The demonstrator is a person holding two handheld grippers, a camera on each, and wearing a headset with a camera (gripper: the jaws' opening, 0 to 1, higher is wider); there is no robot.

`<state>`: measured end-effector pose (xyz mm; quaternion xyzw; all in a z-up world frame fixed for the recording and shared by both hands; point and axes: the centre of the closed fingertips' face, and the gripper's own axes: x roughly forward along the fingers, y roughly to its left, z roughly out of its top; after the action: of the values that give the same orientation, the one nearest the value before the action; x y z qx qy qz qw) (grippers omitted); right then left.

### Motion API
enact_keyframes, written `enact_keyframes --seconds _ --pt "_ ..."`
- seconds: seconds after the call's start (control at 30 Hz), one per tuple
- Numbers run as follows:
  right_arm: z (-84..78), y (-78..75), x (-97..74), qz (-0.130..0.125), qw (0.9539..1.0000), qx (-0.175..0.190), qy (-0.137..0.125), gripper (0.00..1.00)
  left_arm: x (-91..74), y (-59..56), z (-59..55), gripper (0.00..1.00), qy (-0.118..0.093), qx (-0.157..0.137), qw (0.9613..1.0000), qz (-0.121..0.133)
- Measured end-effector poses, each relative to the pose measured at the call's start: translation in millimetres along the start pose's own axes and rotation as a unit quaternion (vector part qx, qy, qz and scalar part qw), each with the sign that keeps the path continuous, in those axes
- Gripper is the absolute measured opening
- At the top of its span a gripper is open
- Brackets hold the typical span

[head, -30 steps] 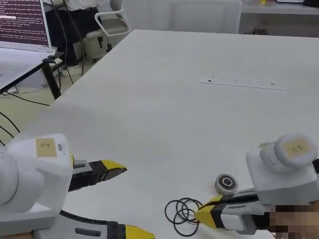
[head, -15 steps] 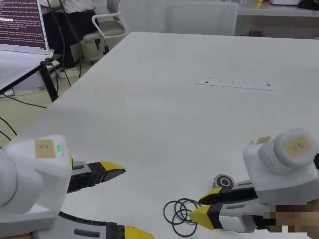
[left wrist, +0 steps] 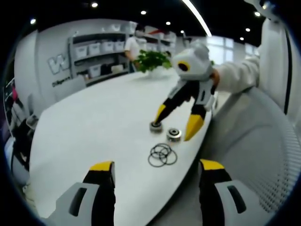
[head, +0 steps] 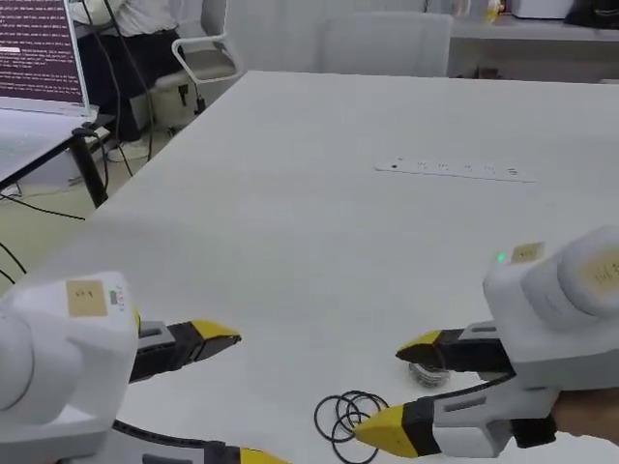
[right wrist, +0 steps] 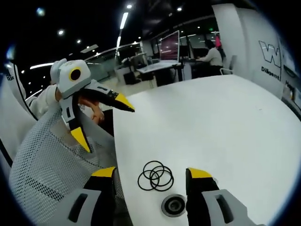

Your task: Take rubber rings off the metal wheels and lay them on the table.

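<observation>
**Both grippers open at the near edge, loose rings between them**

Past the left edge stands a dark monitor with lines of text (head: 34, 43), with a white chair (head: 205, 56) behind it. The broad white surface (head: 319, 222) is bare across its middle and far side. That leaves wide room ahead of both grippers. Only a flat white power strip (head: 450, 167) lies out there, well apart from the work.

The left gripper (head: 242, 394) is low on the left, at the near edge. Its black, yellow-tipped jaws are spread wide and hold nothing, well clear of every object.

To its right lies one cluster of thin black rubber rings (head: 348, 416). They are flat on the surface, overlapping one another, close to the near edge. At least three can be made out, but the overlap hides the exact count.

Just beside the rings is the right gripper (head: 395, 387). Its jaws are also wide apart and grip nothing.

The left gripper view shows two small round metal wheels (left wrist: 173, 134) standing side by side beyond the rings. One sits between the right gripper's jaws. The other is right at the tip of one jaw, and contact cannot be judged. Whether either wheel carries a ring cannot be told.

In the head view, the upper jaw partly covers the wheel there.
</observation>
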<state>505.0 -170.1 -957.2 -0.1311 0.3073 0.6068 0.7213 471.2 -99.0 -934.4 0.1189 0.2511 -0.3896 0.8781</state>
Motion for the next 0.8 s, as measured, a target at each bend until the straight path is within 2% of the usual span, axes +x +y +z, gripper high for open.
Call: enact_keyframes --seconds 0.17,0.43,0.7,0.8 --pt "7.4 -2.8 -13.7 -0.014 0.9997 -0.008 -0.017 0.67 0.3 -0.9 -0.5 0.73 0.002 0.001 1.0 -0.003" --pt "16.7 -7.3 -43.4 -0.039 0.9978 0.005 -0.054 0.84 0.3 -2.6 1.9 0.77 -0.005 -0.005 0.9999 -0.008" --pt "14.2 -15.2 -80.3 -0.068 0.9936 0.027 -0.085 0.94 0.2 -2.9 5.5 0.86 -0.018 -0.02 0.9995 -0.013" --pt "11.7 -20.8 -97.1 -0.088 0.9903 0.032 -0.103 0.95 0.0 -2.9 7.0 0.88 -0.024 -0.027 0.9992 -0.015"
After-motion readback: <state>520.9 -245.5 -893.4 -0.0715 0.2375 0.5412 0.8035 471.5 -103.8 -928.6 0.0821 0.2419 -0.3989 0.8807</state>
